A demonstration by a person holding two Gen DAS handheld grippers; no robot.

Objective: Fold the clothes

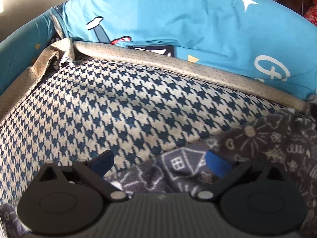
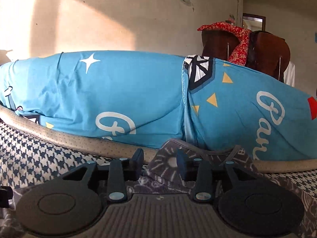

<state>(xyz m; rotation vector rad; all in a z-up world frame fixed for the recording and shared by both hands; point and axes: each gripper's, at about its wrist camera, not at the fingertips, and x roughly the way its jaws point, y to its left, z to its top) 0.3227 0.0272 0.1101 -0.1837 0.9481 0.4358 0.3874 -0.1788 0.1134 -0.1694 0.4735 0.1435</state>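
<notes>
A dark grey garment (image 1: 257, 138) printed with white doodles lies crumpled on a navy-and-cream houndstooth cushion (image 1: 118, 103). My left gripper (image 1: 160, 162) hovers over its near edge with the jaws spread wide; the cloth lies under and between the blue pads (image 1: 218, 164), and nothing is pinched. In the right wrist view a raised fold of the same garment (image 2: 168, 170) stands between the fingers of my right gripper (image 2: 160, 160). Its jaws are partly apart: the right pad (image 2: 181, 163) is against the fold and the left one stands clear of it.
A large blue pillow (image 2: 118, 89) with stars and white lettering lies behind the cushion's tan piped edge (image 2: 79, 138). Further back, a brown chair (image 2: 267, 49) has a red floral cloth (image 2: 237, 31) draped over it. A sunlit wall (image 2: 118, 10) closes the back.
</notes>
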